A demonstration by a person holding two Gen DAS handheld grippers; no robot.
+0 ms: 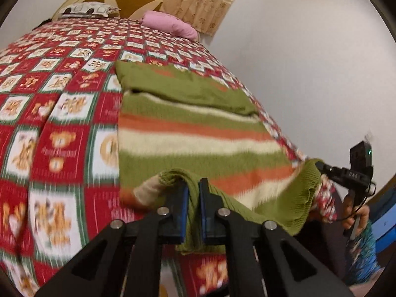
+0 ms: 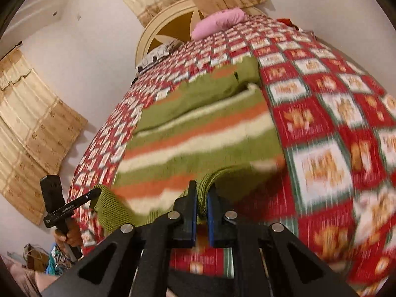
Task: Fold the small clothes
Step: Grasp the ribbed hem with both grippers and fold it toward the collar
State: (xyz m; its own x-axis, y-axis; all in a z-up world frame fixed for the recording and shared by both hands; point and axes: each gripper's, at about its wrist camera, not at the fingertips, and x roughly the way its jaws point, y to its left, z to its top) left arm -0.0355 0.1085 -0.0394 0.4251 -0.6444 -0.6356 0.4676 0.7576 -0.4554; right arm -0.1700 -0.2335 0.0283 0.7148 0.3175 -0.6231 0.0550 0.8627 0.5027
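Observation:
A small knitted sweater [image 1: 198, 138] with green, orange and cream stripes lies flat on the bed; it also shows in the right wrist view [image 2: 198, 138]. Its far part is folded over in plain green. My left gripper [image 1: 193, 190] is shut on the sweater's near green hem at the left corner. My right gripper [image 2: 202, 195] is shut on the hem at the other near corner, and appears from the side in the left wrist view [image 1: 319, 164]. The left gripper shows from the side in the right wrist view [image 2: 97, 193]. The hem is lifted a little off the bed.
The bed has a red, white and green teddy-bear bedspread [image 1: 61, 128]. A pink pillow [image 1: 170, 24] and a patterned pillow [image 1: 86, 8] lie by the headboard. White wall [image 1: 309, 61] runs along the bed; beige curtains [image 2: 32, 113] hang on it.

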